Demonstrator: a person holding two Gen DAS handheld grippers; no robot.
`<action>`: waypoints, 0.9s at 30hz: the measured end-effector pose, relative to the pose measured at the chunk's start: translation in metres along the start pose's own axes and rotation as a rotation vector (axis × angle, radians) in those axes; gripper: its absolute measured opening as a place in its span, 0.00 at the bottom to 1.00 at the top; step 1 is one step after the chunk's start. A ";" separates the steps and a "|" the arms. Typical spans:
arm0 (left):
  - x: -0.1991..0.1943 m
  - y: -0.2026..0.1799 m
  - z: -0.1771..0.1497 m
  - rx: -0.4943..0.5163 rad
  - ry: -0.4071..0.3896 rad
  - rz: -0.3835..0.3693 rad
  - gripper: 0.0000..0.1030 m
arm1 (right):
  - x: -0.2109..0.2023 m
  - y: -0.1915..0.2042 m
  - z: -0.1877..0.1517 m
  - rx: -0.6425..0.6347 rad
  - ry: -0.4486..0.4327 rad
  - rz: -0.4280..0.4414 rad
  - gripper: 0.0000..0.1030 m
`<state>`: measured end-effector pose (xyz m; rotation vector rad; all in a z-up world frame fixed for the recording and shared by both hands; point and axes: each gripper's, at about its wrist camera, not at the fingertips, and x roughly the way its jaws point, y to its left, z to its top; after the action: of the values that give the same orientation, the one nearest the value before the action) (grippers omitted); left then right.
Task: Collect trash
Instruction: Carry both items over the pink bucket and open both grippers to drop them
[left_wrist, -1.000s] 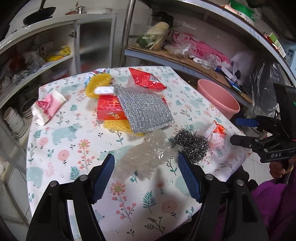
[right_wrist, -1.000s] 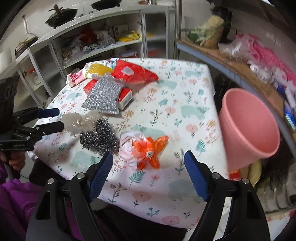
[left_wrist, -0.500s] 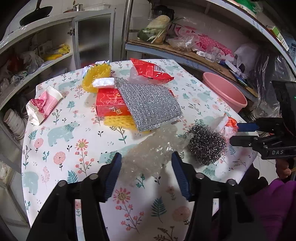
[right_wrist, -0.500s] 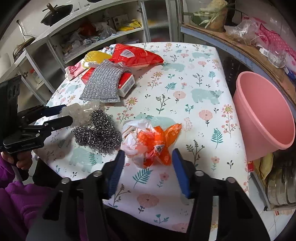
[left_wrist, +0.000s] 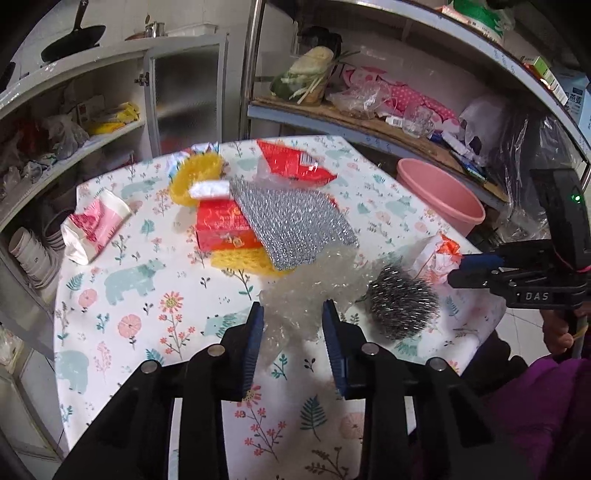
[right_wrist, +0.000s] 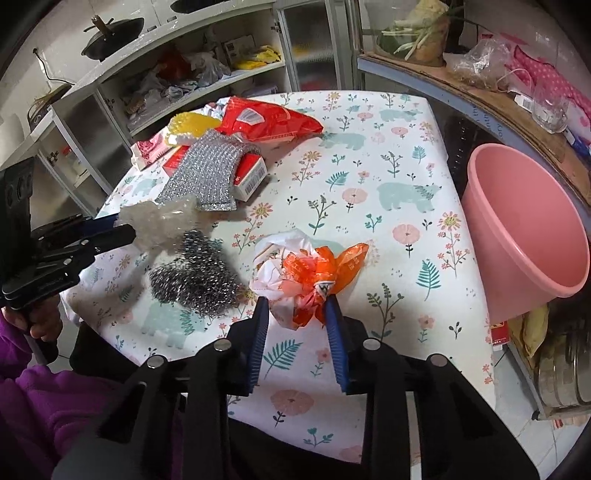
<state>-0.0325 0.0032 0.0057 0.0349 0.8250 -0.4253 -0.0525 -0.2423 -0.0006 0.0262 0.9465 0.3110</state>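
Left tongs (left_wrist: 292, 317) pinch clear plastic wad (left_wrist: 314, 291); right tongs (right_wrist: 297, 310) pinch orange-white wrapper (right_wrist: 314, 273), both low over worktop (right_wrist: 369, 206). Pink bucket (right_wrist: 524, 236) looks empty (nothing binned yet).

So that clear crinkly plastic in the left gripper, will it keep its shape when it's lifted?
Probably not. The clear plastic looks thin and crumpled, so it should sag and spring open beyond the left gripper. It's likely very light and may trail against the steel wool beside it.
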 end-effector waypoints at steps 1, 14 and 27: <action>-0.003 0.000 0.001 0.001 -0.007 0.002 0.31 | -0.001 0.000 0.000 0.000 -0.004 0.002 0.31; -0.034 -0.034 0.045 0.037 -0.144 -0.059 0.30 | -0.038 -0.021 0.007 0.059 -0.136 0.006 0.31; 0.016 -0.103 0.107 0.104 -0.136 -0.162 0.31 | -0.072 -0.093 0.008 0.214 -0.256 -0.125 0.31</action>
<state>0.0130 -0.1177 0.0816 0.0356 0.6737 -0.6169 -0.0623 -0.3497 0.0468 0.1978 0.7196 0.0870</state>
